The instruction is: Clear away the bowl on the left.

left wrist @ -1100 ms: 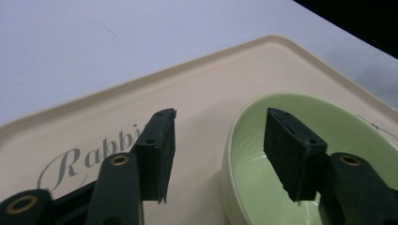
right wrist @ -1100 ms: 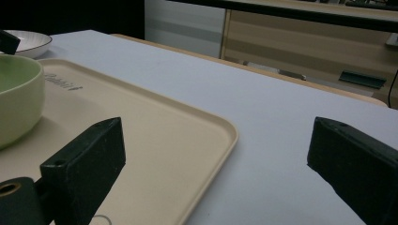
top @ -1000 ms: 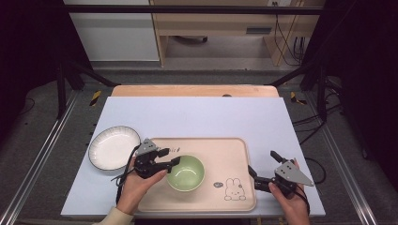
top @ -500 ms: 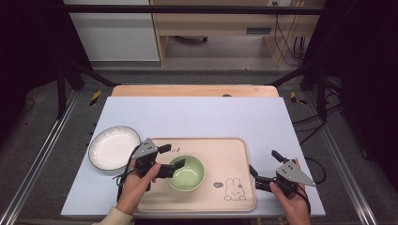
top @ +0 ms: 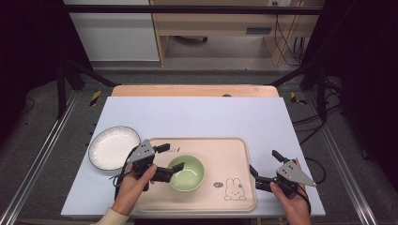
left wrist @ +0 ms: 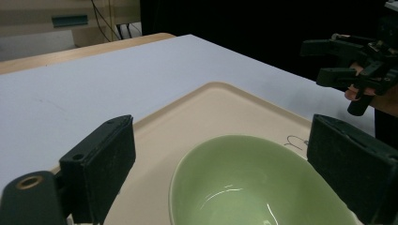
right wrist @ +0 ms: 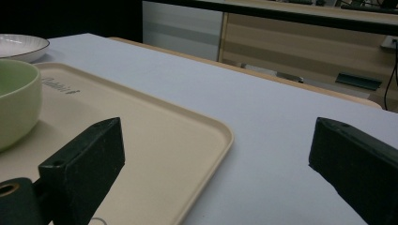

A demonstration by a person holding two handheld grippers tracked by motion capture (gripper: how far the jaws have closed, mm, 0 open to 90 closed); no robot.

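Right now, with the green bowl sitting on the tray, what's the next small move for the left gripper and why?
Probably draw the left gripper back from the green bowl. Its jaws have just been opening and now stand wide, clear of the rim, and the bowl rests on the tray, so the placing looks done.

A grey floor [top: 42,140] is seen around the table [top: 197,112], w/ metal rails [top: 33,164] at both sides. Behind it, a white cabinet [top: 117,33] and a wooden shelf unit [top: 220,28] are placed; cables [top: 286,33] are hung nearby. Both corners are kept dark.
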